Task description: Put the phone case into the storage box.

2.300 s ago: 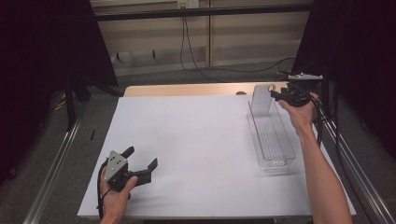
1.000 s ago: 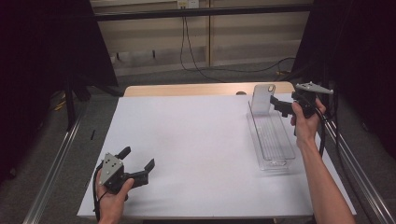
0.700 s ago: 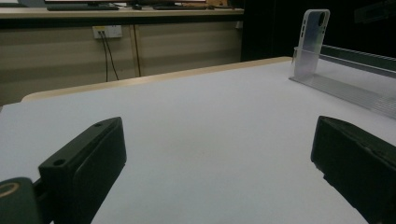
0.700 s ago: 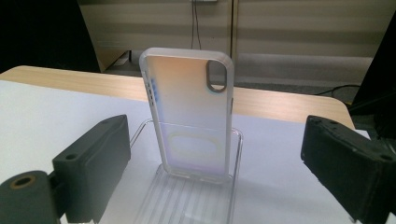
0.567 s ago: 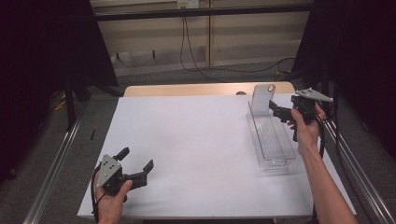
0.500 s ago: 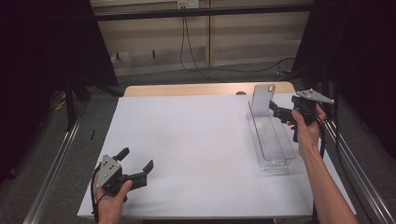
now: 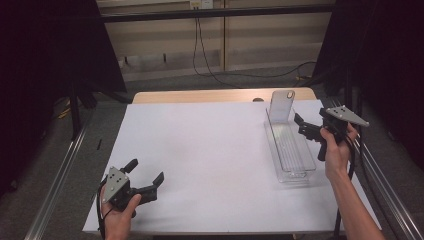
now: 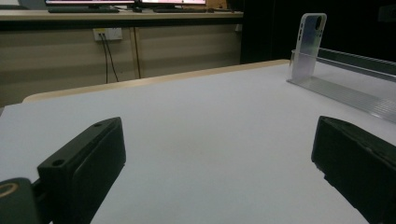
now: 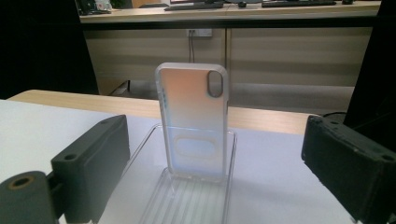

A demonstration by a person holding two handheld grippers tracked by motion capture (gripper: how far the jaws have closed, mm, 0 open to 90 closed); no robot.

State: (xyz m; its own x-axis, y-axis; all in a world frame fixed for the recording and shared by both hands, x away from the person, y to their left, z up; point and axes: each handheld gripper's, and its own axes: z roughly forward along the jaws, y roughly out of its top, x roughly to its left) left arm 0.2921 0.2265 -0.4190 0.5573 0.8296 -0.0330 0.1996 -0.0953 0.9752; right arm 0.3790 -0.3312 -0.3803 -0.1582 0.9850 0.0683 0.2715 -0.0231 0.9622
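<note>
My right claw (image 7: 302,127) hangs wide open, holding nothing, facing the clear phone case (image 9: 194,121) standing upright at the far end of the clear tray (image 7: 290,150). It looks light, slick and flexible; I'd pinch its side edges. My left claw (image 7: 145,177) idles open near the counter (image 7: 210,145) front.

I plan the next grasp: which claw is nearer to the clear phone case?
The right claw, beside the clear plastic tray holding the upright transparent phone case; the left claw is far.
</note>
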